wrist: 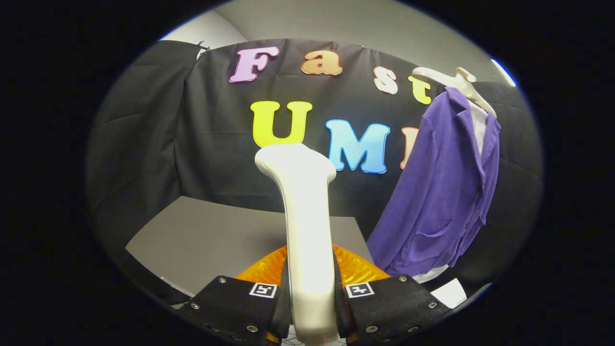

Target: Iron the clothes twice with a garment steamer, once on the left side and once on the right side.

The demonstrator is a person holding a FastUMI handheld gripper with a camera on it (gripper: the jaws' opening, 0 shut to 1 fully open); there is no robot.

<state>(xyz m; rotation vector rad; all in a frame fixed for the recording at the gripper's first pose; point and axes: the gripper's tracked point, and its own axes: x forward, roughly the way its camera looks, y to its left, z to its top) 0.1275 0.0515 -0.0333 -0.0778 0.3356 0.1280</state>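
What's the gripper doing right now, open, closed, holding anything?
Gripper: closed on the white garment steamer, both fingers pressing its handle.

surface: grey table (202,235) sitting ahead of the fingers, running back to the black cloth wall (144,158) | on it: nothing lying on the bare part in sight | near edge: passing behind the gripper (311,307), whose fingers are pressing on the white steamer handle (307,230)
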